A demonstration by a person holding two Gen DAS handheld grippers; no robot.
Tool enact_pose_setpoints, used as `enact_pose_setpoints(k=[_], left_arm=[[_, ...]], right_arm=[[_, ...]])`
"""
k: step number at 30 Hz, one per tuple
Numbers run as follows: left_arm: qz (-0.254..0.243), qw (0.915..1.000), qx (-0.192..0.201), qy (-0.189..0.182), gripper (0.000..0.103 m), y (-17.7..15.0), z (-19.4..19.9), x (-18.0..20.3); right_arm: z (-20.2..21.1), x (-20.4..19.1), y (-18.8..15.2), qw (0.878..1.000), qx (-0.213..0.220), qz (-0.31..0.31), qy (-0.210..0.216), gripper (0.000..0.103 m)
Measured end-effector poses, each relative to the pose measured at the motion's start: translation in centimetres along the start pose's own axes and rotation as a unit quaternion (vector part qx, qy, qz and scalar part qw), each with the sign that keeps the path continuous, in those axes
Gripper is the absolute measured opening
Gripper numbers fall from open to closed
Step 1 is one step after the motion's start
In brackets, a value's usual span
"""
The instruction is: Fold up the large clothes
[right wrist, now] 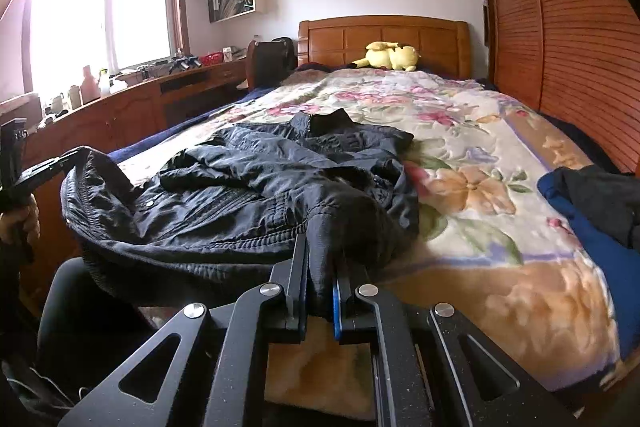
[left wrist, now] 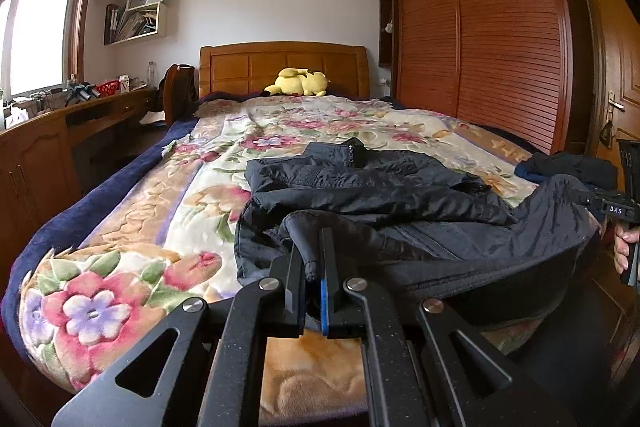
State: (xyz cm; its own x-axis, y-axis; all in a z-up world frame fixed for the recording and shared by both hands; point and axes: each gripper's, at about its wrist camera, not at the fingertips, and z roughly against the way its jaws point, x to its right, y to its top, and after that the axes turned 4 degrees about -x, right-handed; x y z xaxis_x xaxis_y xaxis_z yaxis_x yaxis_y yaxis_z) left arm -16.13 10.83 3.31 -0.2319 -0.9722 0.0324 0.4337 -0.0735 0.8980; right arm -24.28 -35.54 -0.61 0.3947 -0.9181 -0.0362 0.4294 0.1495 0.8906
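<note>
Both grippers, left gripper and right gripper, clench jacket hem, hiding jaws' tips

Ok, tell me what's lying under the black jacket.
The black jacket lies on the floral blanket, which shows all around it. Whatever sits directly beneath is covered. Its near hem hangs off the bed, pinched by both hand-held grippers.

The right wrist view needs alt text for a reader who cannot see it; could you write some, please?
The right claw pinches the near hem of a black jacket spread on a floral blanket, while the left claw grips the hem's other end. A yellow plush toy lies by the wooden headboard.
</note>
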Motion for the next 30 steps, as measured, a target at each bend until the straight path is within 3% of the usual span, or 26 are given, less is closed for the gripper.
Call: enact_pose_setpoints(k=[4, 10, 15, 20, 25, 30], left_arm=[[-0.002, 1.0000, 0.004, -0.004, 0.005, 2.0, -2.6, -0.5], [-0.008, 0.9999, 0.004, -0.013, 0.005, 8.0, -8.7, -1.7], [-0.015, 0.9996, 0.021, 0.013, 0.005, 13.0, -13.7, -3.2], [-0.003, 0.9989, 0.024, 0.040, 0.005, 17.2, -19.2, -5.7], [-0.033, 0.9958, 0.010, 0.085, 0.005, 20.1, -26.5, -6.6], [-0.033, 0.9947, -0.006, 0.097, 0.005, 22.2, -32.3, -7.6]], right_arm=[[-1.8, 0.2, 2.7, 1.000, 0.021, 0.013, -0.009, 0.008], [-5.9, 1.1, 8.9, 0.998, 0.041, 0.040, -0.027, 0.008], [-10.5, 2.5, 14.9, 0.996, 0.054, 0.052, -0.040, 0.008], [-17.5, 3.7, 21.2, 0.994, 0.056, 0.066, -0.065, 0.008], [-26.9, 4.6, 24.9, 0.990, 0.029, 0.082, -0.109, 0.008], [-34.6, 4.9, 27.4, 0.986, -0.004, 0.078, -0.147, 0.008]])
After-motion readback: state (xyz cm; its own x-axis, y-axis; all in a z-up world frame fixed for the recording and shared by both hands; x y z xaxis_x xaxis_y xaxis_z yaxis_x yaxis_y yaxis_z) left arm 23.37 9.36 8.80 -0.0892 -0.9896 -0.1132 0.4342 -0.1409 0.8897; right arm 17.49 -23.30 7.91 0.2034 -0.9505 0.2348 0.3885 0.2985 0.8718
